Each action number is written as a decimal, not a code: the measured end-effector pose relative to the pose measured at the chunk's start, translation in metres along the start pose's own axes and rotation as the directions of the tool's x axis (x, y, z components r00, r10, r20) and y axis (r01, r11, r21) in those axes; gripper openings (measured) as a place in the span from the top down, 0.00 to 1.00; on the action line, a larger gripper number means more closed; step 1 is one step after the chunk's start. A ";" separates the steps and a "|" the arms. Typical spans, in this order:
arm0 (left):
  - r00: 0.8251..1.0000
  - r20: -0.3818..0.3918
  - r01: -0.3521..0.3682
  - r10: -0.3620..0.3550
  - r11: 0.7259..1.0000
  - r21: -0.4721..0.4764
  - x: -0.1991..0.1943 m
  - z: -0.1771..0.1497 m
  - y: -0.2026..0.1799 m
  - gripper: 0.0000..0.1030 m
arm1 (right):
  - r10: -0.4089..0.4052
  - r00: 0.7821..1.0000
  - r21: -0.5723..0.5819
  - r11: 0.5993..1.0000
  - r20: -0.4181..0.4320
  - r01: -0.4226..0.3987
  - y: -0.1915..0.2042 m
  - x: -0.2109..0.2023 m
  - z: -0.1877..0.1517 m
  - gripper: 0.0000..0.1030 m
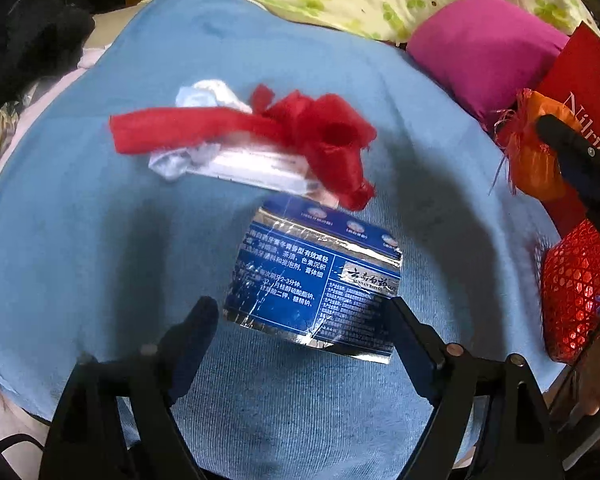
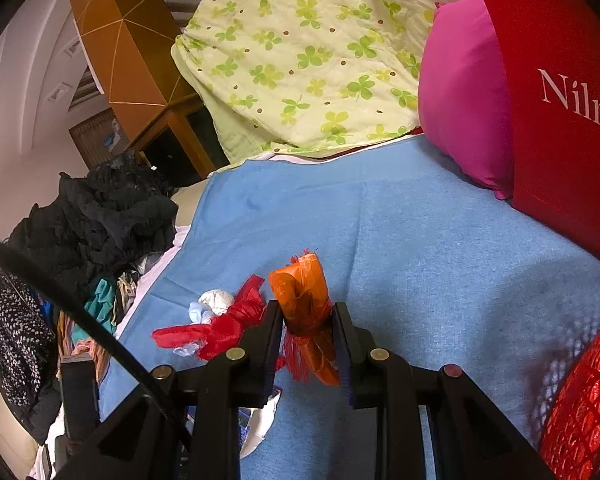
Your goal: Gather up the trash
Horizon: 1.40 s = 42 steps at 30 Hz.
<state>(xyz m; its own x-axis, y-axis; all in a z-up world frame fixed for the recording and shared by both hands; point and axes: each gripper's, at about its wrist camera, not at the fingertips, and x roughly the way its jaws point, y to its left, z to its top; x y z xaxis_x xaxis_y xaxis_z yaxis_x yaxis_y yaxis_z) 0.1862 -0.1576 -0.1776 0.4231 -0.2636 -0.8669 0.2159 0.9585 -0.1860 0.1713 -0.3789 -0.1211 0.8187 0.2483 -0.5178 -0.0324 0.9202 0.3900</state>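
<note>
Hovering my L gripper (image 1: 300, 312), jaws apart, astride flattened blue-silver foil carton (image 1: 314, 284), long axis lying between them; R gripper (image 2: 307, 320) clamped on orange wrapper (image 2: 304, 300).

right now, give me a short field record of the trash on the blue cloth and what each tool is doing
surface: blue cloth
left tool: open, straddling the blue foil wrapper
right tool: shut on the orange wrapper
loose trash: red ribbon, white tissue, both past the foil wrapper
beside cloth: pink pillow, red bag
</note>
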 end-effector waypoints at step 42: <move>0.977 0.023 -0.198 0.213 0.937 -0.287 -0.068 -0.014 0.166 0.17 | -0.016 1.000 -0.018 1.000 -0.014 0.016 0.006 0.004 -0.004 0.74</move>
<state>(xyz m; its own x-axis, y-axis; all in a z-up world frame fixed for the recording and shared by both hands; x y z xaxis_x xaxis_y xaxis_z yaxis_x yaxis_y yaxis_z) 0.1809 0.0205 -0.1560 0.4799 -0.0554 -0.8756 -0.1337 0.9817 -0.1354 0.1717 -0.3714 -0.1239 0.8110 0.2376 -0.5347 -0.0295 0.9292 0.3683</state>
